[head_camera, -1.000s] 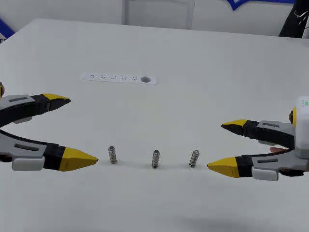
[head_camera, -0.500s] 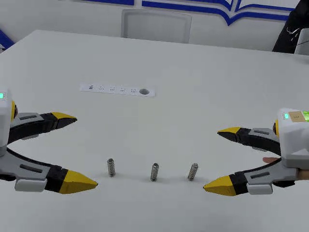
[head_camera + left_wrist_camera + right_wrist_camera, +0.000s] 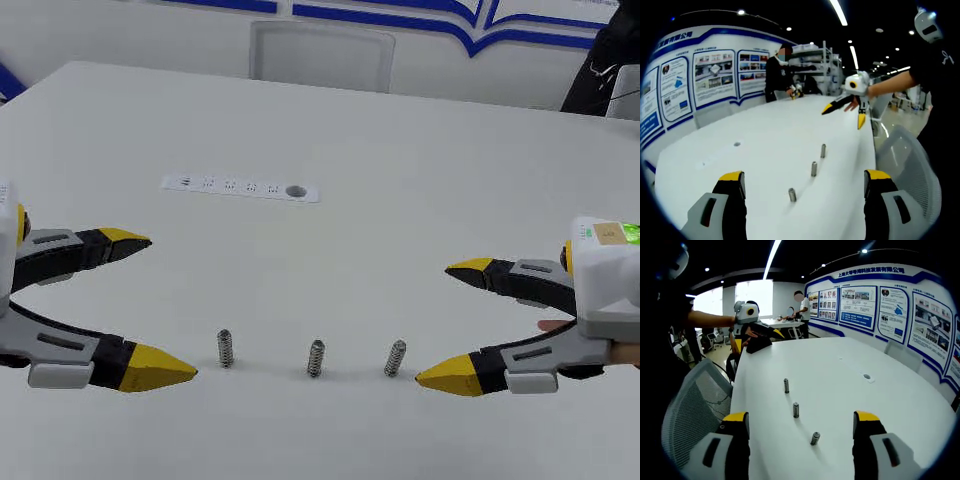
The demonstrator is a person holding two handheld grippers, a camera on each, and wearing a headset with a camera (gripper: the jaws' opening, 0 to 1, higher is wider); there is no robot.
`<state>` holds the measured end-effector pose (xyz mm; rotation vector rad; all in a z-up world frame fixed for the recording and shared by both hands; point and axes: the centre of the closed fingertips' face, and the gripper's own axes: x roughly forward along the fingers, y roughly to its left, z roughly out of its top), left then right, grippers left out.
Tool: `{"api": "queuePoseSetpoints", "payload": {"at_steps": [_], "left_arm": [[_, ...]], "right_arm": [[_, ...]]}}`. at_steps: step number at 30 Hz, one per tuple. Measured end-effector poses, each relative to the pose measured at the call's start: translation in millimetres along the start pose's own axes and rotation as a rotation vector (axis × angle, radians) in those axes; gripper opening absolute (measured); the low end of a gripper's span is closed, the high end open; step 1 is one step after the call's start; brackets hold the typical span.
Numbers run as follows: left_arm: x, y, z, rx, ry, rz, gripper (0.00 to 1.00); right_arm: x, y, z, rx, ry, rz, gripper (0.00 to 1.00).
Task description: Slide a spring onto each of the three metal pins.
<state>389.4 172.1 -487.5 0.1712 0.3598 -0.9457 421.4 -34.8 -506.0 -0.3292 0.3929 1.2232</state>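
**Metal springs line up between two wide-open grippers**

Silver-grey and tightly coiled, three small springs stand in a row on a smooth, matt white table (image 3: 400,180), in the gap between the two tools' tips. The first spring (image 3: 225,348) stands just off the lower jaw tip of the left gripper (image 3: 160,305). The middle spring (image 3: 316,358) stands about midway between the two grippers. The third spring (image 3: 395,358), leaning slightly, stands just off the lower jaw tip of the right gripper (image 3: 440,323). None of the three touches a jaw or its neighbour. Whether a pin runs up inside each coil is too small to tell.

Both grippers have their jaws spread wide and hold nothing — each pair is a set of curved black arms with grey plastic inserts, tapering to pointed, glossy yellow tips. The tips of the two tools face each other across the row. In the left gripper view the springs recede in a line ahead of and between the yellow tips, the nearest just beyond them, with the right gripper farther off past the end of the row. The right gripper view gives the mirror of that, with the ribbed coils plain to see.

Beyond the jaws, well apart from the springs, a flat white power strip (image 3: 240,187) lies on the tabletop, with a round grey opening at its end nearer the right gripper. A pale, square-backed chair (image 3: 320,55) stands at the table's far edge.
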Motion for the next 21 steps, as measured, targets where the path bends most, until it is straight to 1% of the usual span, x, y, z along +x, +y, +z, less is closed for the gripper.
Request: {"api": "queuePoseSetpoints", "payload": {"at_steps": [2, 4, 6, 9, 11, 12, 14, 18, 21], "left_arm": [[-0.2, 1.8, -1.1, -0.002, 0.003, 0.008, 1.0], [-0.9, 2.9, -1.9, -0.001, 0.005, 0.012, 1.0], [-2.8, 6.9, -3.5, -0.005, 0.009, 0.021, 1.0], [-8.5, 13.0, -3.4, -0.023, 0.003, 0.039, 1.0], [-13.7, 21.4, -1.3, -0.029, -0.009, 0.072, 1.0], [-16.6, 25.8, -1.2, -0.027, -0.006, 0.087, 1.0], [-19.8, 30.5, -1.0, -0.019, -0.003, 0.101, 1.0], [-20.5, 30.4, 1.5, -0.018, -0.007, 0.107, 1.0], [-17.1, 26.7, -3.4, -0.014, 0.011, 0.102, 1.0]], "right_arm": [[-0.1, -1.0, 1.0, 0.011, -0.008, 0.003, 0.86], [0.5, -1.7, 0.6, 0.009, -0.002, 0.0, 0.86], [1.0, -2.7, 0.5, 0.0, 0.001, -0.003, 0.86], [1.8, -3.9, 1.5, 0.012, -0.004, -0.008, 0.86], [2.5, -5.2, 2.5, 0.012, -0.009, -0.011, 0.86], [2.8, -4.5, 3.1, 0.015, -0.012, -0.009, 0.86], [3.6, -3.3, 3.0, 0.016, -0.011, -0.007, 0.85], [6.1, -4.3, -0.7, 0.016, 0.001, -0.022, 0.85], [7.2, -4.7, -1.6, 0.025, 0.001, -0.03, 0.85]]}}
